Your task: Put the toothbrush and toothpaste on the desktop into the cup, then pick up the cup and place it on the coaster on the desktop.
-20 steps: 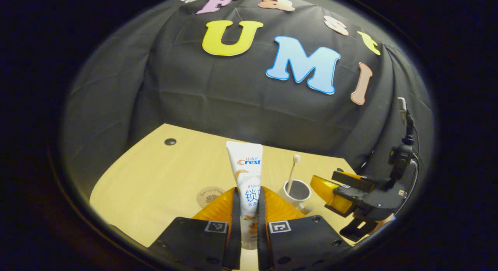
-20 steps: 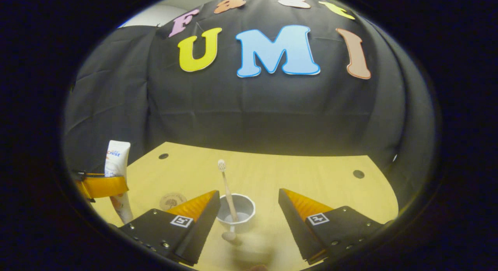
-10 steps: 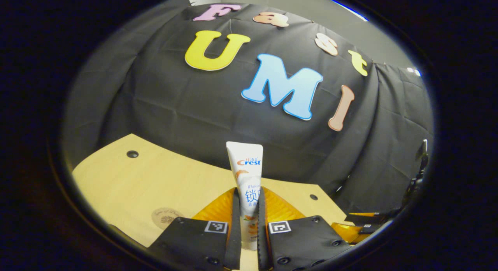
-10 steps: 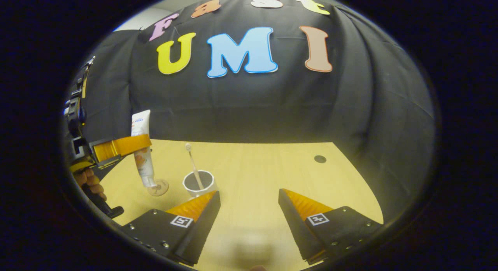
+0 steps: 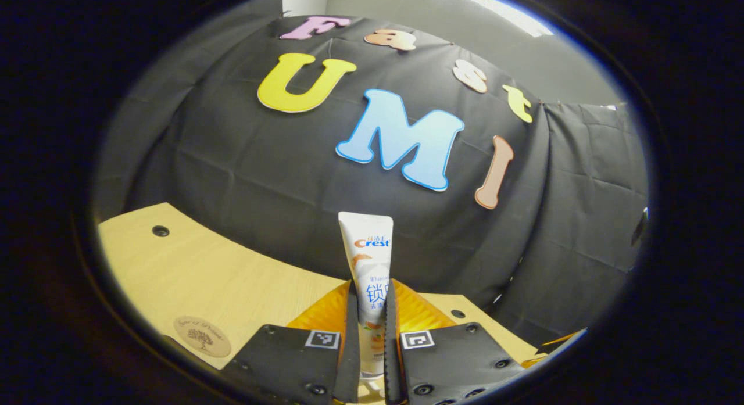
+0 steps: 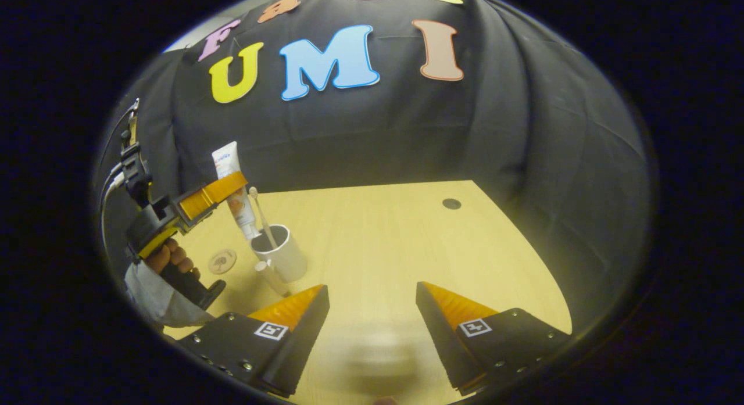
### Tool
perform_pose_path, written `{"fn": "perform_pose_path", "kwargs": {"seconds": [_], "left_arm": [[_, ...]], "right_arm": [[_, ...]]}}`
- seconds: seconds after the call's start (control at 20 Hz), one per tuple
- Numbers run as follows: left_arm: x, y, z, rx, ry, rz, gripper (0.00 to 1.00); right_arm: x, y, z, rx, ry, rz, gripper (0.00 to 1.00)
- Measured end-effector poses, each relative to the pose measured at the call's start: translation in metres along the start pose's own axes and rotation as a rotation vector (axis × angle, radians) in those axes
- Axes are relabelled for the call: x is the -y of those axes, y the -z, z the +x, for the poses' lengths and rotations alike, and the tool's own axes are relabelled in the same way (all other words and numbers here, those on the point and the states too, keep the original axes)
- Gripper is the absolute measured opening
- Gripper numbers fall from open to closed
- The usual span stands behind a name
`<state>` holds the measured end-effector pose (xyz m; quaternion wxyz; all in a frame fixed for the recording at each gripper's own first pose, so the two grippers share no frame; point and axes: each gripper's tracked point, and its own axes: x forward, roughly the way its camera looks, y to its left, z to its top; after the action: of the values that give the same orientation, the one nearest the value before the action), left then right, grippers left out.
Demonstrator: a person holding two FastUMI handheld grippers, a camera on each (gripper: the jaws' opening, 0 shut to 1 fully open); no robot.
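in the left gripper view the left claw [image 5: 367, 329] is clamped on the toothpaste tube [image 5: 367, 260], both fingers pressing its lower body while the flat crimped end stands upright above them. the round coaster [image 5: 202, 336] lies on the pale wooden counter [image 5: 232, 277] off to the lower left of that view.

in the right gripper view the right claw [image 6: 372, 318] is spread wide with nothing between its fingers, low over bare counter [image 6: 395, 242]. farther off at the left, a hand [image 6: 171, 260] with a pale sleeve holds the left claw [image 6: 216, 191], which carries the toothpaste tube [image 6: 229, 175] tilted, its cap end right at the rim of the white cup [image 6: 280, 253]. the toothbrush [image 6: 261, 216] stands in the cup, leaning, head up. the coaster [image 6: 222, 261] lies flat just to the left of the cup, apart from it.
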<state>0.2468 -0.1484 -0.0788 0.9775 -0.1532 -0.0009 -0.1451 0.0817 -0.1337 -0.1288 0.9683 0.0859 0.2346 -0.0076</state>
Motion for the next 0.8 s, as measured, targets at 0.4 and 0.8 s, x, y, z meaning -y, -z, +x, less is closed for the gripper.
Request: {"fn": "perform_pose_path", "kwargs": {"seconds": [0.4,0.8], "left_arm": [[0.005,0.04,0.017,-0.038,0.014,0.13,0.3],[0.018,0.022,0.001,-0.042,0.066,0.203,0.86]], "right_arm": [[0.007,0.01,0.003,-0.044,-0.002,-0.004,0.9],[-0.021,0.01,0.01,-0.055,-0.048,-0.008,0.9]]}}
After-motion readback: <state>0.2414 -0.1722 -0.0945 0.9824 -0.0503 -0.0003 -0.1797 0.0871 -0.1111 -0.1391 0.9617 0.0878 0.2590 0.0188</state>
